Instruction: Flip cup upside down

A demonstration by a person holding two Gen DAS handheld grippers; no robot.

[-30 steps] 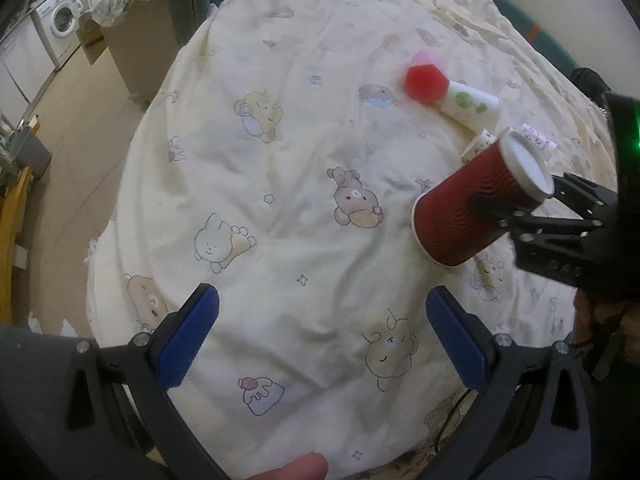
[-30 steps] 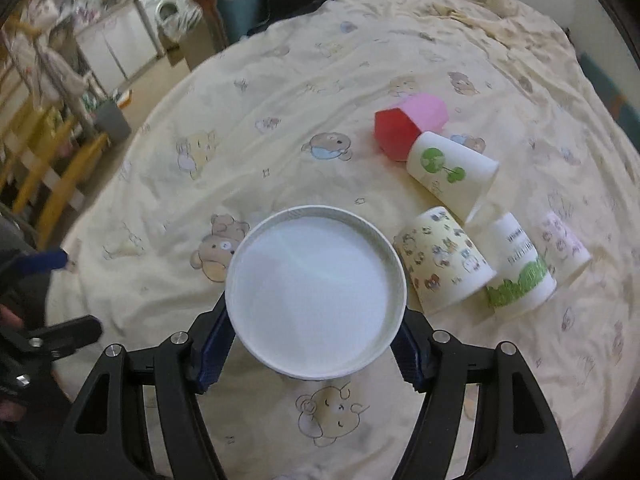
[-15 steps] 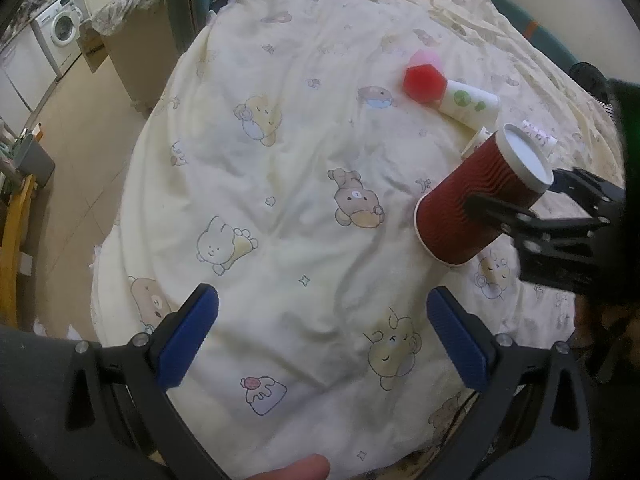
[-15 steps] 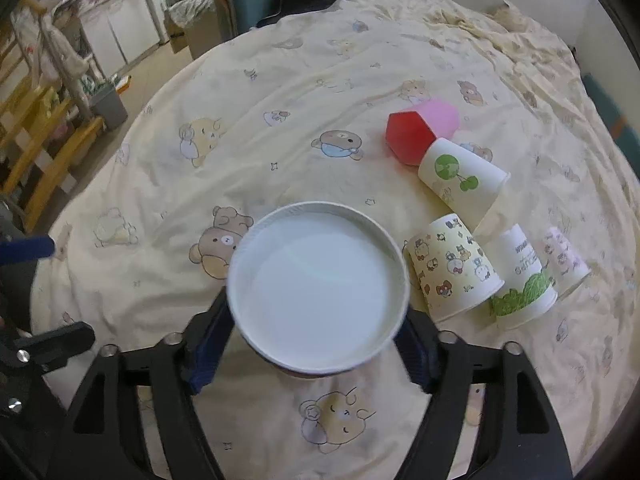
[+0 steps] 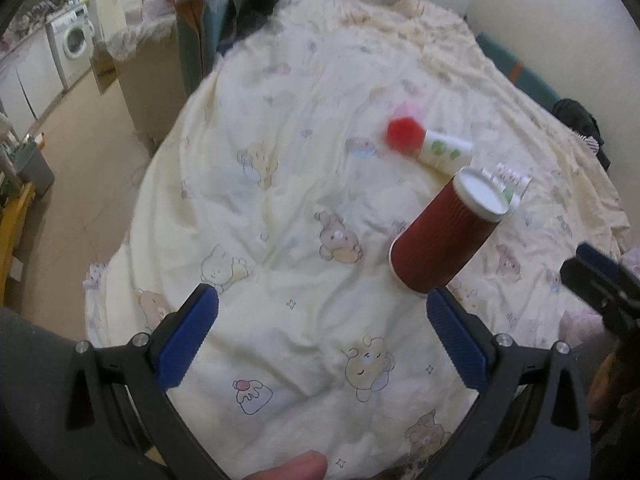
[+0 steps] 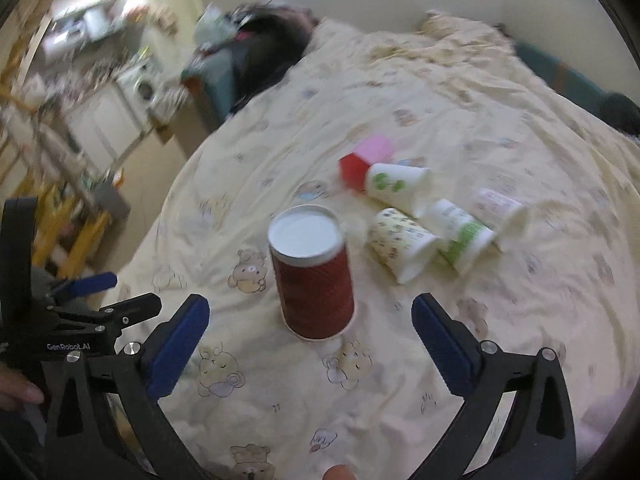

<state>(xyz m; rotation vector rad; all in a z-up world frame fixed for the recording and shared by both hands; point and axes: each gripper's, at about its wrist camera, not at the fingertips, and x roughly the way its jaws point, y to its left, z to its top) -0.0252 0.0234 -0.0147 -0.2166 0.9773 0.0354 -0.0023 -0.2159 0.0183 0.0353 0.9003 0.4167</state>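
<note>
My right gripper (image 6: 310, 344) fingers spread wide, nothing between them. Left gripper (image 5: 320, 340) likewise spread, empty. Red cup (image 6: 312, 276) stands mouth-down on the quilt (image 6: 500, 120), white base up, just ahead of my right fingers. Paper cups (image 6: 424, 220) lie beyond.

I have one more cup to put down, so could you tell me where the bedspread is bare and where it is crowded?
Bare quilt lies left of the upturned red cup, toward the bed's edge, and in front of it, between the open right gripper fingers. It is crowded to its right: the toppled paper cups and the red and pink blocks cluster there.
</note>
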